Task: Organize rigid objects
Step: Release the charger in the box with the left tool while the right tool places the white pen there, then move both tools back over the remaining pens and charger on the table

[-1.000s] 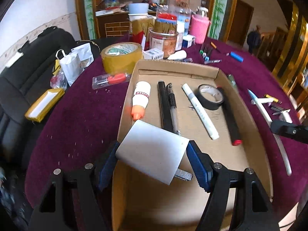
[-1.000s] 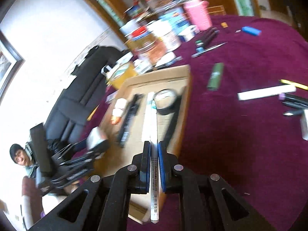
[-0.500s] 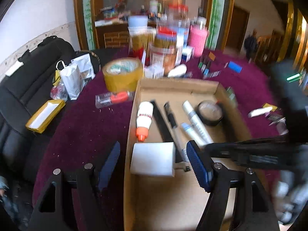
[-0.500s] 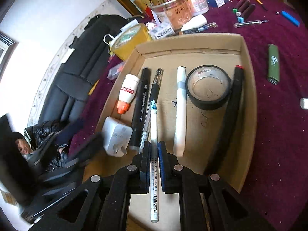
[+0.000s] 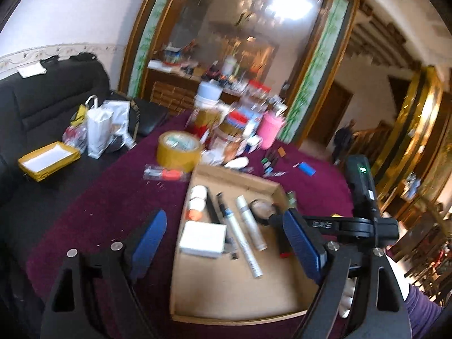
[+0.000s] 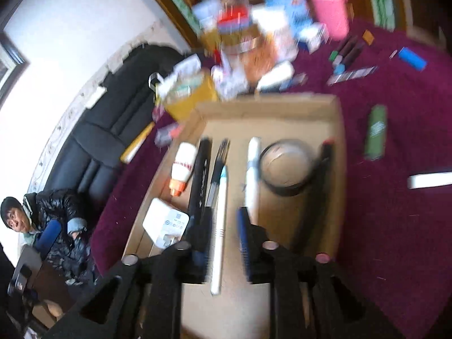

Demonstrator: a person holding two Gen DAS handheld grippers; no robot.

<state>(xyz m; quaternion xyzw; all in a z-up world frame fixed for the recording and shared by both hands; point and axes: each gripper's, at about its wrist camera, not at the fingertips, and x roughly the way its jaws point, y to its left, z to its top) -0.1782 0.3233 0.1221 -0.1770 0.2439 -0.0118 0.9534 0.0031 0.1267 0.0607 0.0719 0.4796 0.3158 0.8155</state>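
A shallow cardboard tray (image 5: 240, 308) (image 6: 282, 107) lies on the purple table. In it lie a white charger (image 5: 202, 238) (image 6: 165, 226), a glue bottle (image 6: 182, 168), black pens (image 6: 202, 169), a white pen (image 5: 243, 244) (image 6: 220, 226), a white marker (image 6: 252, 166), a black tape roll (image 6: 285, 166) and a long black marker (image 6: 319, 186). My left gripper (image 5: 223, 247) is open and empty above the tray's near end. My right gripper (image 6: 221, 245) is open, with the white pen lying between its fingers on the tray floor.
A yellow tape roll (image 5: 179, 149), jars and a pink cup (image 5: 271, 130) crowd the table's far side. A green lighter (image 6: 375, 131), a white stick (image 6: 429, 179), a blue lighter (image 6: 412, 58) and markers (image 6: 347, 53) lie right of the tray. A black sofa (image 5: 42, 104) stands at left.
My left gripper let go of the white charger in the tray and pulled back and up. My right gripper brought the white pen over the tray and opened, leaving it beside the black pens.
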